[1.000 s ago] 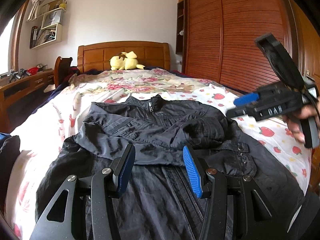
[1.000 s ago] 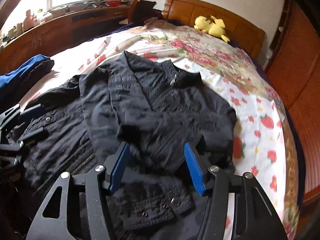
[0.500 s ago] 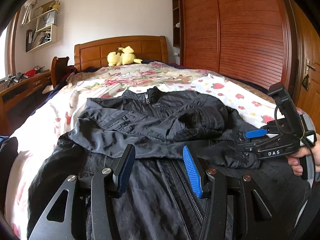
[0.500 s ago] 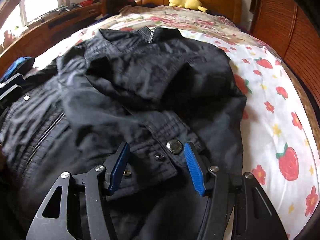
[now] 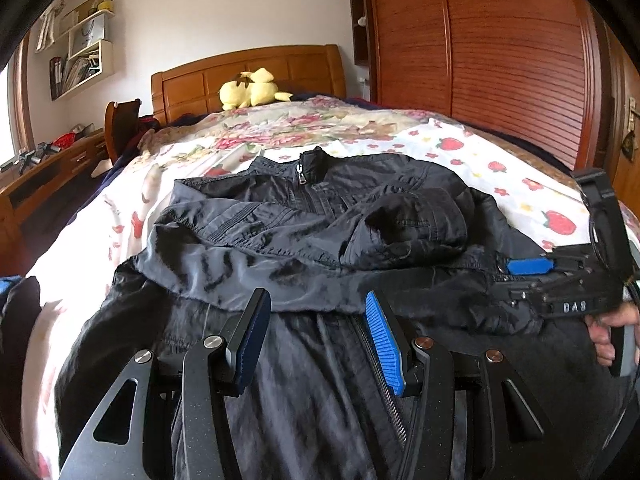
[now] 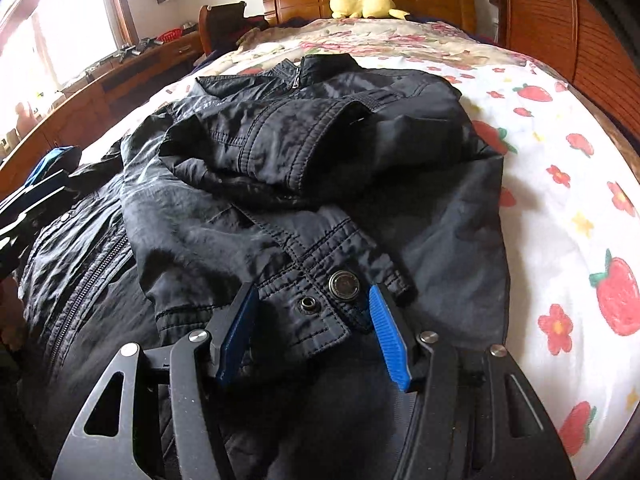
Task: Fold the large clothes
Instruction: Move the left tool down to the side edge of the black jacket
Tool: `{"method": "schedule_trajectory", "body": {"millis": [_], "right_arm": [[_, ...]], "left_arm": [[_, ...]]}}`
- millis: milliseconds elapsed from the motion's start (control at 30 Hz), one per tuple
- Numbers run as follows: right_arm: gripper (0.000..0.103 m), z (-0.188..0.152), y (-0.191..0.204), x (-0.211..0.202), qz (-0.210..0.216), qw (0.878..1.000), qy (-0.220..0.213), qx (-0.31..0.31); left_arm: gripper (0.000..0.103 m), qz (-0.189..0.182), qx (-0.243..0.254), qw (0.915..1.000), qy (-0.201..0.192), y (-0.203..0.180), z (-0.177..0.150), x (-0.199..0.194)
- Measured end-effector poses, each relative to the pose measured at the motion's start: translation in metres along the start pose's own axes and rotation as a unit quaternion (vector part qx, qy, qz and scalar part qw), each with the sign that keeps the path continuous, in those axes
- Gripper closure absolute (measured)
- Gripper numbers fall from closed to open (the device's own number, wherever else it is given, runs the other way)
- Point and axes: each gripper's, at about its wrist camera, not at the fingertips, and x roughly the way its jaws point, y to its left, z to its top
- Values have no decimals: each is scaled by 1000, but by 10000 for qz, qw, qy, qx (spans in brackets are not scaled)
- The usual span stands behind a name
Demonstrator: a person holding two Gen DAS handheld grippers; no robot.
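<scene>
A black zip jacket [image 5: 304, 216] lies on the bed, collar toward the headboard, both sleeves folded across its chest. My left gripper [image 5: 316, 312] is open just above the jacket's lower front, beside the zipper. My right gripper [image 6: 310, 304] is open with its blue pads on either side of the snap-button sleeve cuff [image 6: 340, 284], low over the cloth. The right gripper also shows in the left wrist view [image 5: 532, 266] at the jacket's right edge, held by a hand.
The jacket rests on a strawberry and flower bedspread [image 6: 560, 152]. A yellow plush toy [image 5: 250, 88] sits by the wooden headboard [image 5: 248, 68]. A wooden wardrobe [image 5: 500, 48] stands on the right. A low wooden cabinet [image 6: 132, 76] runs along the left under the window.
My right gripper has come down from above the bed to the sleeve cuff, which now sits between its pads. My left gripper has sunk slightly and stays open.
</scene>
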Motion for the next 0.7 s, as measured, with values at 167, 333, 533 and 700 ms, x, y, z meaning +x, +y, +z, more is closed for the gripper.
{"method": "schedule_trajectory", "body": {"millis": [167,333,533,700], "right_arm": [[45,-2,0,-10,35,9999,-87,-142],[45,-12,-9,-37,143,9991,-348,-201],[45,-22,-24,-53,156,9987,-440,-200],[45,-25,-34,-62,241,9981,-543,-137]], "left_arm": [[51,-82,87,9997,200,-24,27,18],[51,-178,230,9990,342,-56,63,41],[51,-285,478,9971,522,-99,98,75],[51,-233,787,9943,682,-130,111,102]]}}
